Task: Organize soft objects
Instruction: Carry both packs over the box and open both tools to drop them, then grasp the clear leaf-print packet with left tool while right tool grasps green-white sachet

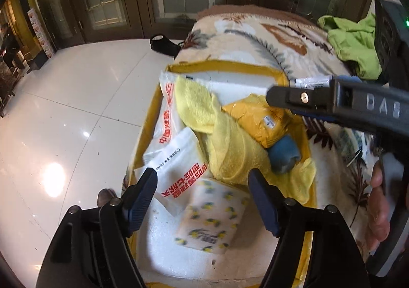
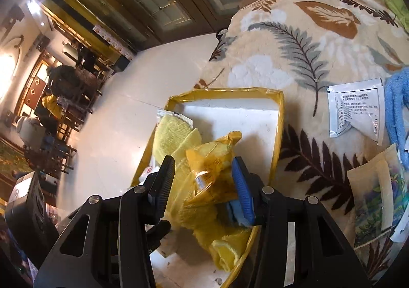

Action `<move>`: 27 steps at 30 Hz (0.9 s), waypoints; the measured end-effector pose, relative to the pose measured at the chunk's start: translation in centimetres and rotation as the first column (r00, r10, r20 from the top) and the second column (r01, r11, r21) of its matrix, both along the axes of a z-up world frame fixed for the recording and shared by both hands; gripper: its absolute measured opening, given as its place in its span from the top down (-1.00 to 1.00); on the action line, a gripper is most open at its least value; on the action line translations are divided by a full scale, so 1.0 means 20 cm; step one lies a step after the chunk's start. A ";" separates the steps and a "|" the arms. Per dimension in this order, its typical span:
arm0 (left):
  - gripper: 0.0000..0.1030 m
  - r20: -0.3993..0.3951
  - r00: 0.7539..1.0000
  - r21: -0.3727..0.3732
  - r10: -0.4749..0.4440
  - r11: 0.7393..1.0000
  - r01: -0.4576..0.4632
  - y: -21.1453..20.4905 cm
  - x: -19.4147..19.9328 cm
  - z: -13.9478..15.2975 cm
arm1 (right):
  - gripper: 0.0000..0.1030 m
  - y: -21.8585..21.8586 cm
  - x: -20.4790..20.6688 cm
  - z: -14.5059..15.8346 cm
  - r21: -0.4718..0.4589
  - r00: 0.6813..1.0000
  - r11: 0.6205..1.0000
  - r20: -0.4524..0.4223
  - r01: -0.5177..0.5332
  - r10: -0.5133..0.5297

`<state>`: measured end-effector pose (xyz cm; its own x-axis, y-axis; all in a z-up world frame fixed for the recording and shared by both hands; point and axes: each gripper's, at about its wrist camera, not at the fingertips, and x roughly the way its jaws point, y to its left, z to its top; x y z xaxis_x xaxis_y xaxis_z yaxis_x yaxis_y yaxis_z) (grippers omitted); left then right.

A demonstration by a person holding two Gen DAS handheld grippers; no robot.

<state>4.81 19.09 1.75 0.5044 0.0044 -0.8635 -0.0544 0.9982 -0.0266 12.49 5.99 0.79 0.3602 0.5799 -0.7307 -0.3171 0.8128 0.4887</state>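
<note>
The left hand-held gripper (image 1: 202,198) hangs wide open and empty over the foam box (image 1: 230,64). The right hand-held gripper (image 2: 204,186) seems to pinch the yellow packet (image 2: 212,173); let go low, gently.

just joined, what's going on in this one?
A person with a handheld gripper in each hand is packing soft items into a yellow-edged foam box on a leaf-print blanket. The right gripper straddles a yellow plastic-wrapped packet lying on a yellow towel in the box. The left gripper hovers open over a lemon-print tissue pack and white bags. A white sachet, a blue cloth and a floral pouch are outside on the blanket.
</note>
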 end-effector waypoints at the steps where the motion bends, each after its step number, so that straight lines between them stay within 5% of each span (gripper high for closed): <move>1: -0.43 0.000 1.000 0.001 0.000 1.000 0.000 0.00 0.00 0.01 | 0.10 -0.01 -0.01 0.01 -0.007 1.000 1.000 0.002 -0.004 0.004; 7: -0.44 0.003 1.000 -0.030 -0.026 0.999 0.026 -0.07 0.01 0.10 | 0.10 -0.19 -0.12 0.10 0.011 0.999 1.000 0.041 0.005 -0.005; 18: -0.46 -0.046 0.985 -0.132 -0.168 0.978 0.161 -0.45 0.10 0.13 | 0.10 -0.92 -0.32 0.09 -0.007 0.975 0.976 0.029 0.220 -0.219; 23: -0.46 -0.102 0.980 -0.201 -0.169 0.969 0.146 -0.60 0.21 0.09 | 0.10 -1.14 -0.36 0.03 -0.024 0.956 0.955 -0.003 0.294 -0.295; 27: -0.46 -0.135 0.981 -0.235 -0.136 0.967 0.102 -0.69 0.30 0.04 | 0.10 -1.15 -0.38 -0.01 -0.094 0.965 0.961 0.014 0.261 -0.260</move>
